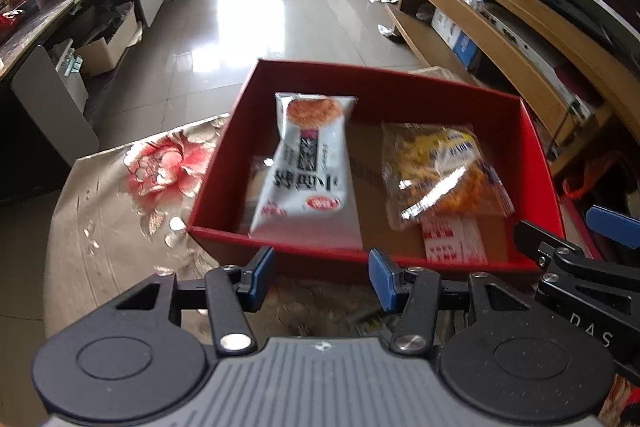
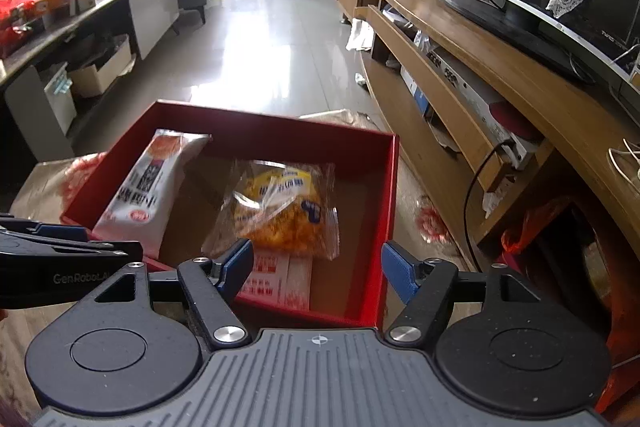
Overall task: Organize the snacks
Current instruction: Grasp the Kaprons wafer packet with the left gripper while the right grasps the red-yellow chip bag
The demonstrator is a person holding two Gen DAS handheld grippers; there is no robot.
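Left wrist view first: the open red cardboard box [image 1: 532, 147] sits on a table draped in a beige cloth printed with a large red flower [image 1: 120, 195]. Inside the box, a long white biscuit packet with a round golden cracker pictured at its top [image 1: 308, 163] leans against the left wall, its upper end raised. To its right lies a clear plastic bag of crumbly yellow-orange pastry [image 1: 440, 175], partly covering a flat white sachet with red print [image 1: 454, 241] on the brown box floor. A further pale packet shows under the white one, too hidden to identify.

The left gripper [image 1: 322, 277] hangs just short of the box's near wall, its blue-padded jaws spread apart with nothing between them. The right gripper [image 2: 318, 269], seen from its own camera, is over the box's near right corner, jaws likewise wide and empty; the pastry bag [image 2: 280, 211] lies just beyond its left pad.

Further out, a glossy tiled floor [image 2: 256, 47] runs towards a glass door, with a long wooden TV cabinet [image 2: 500, 67] along the right.
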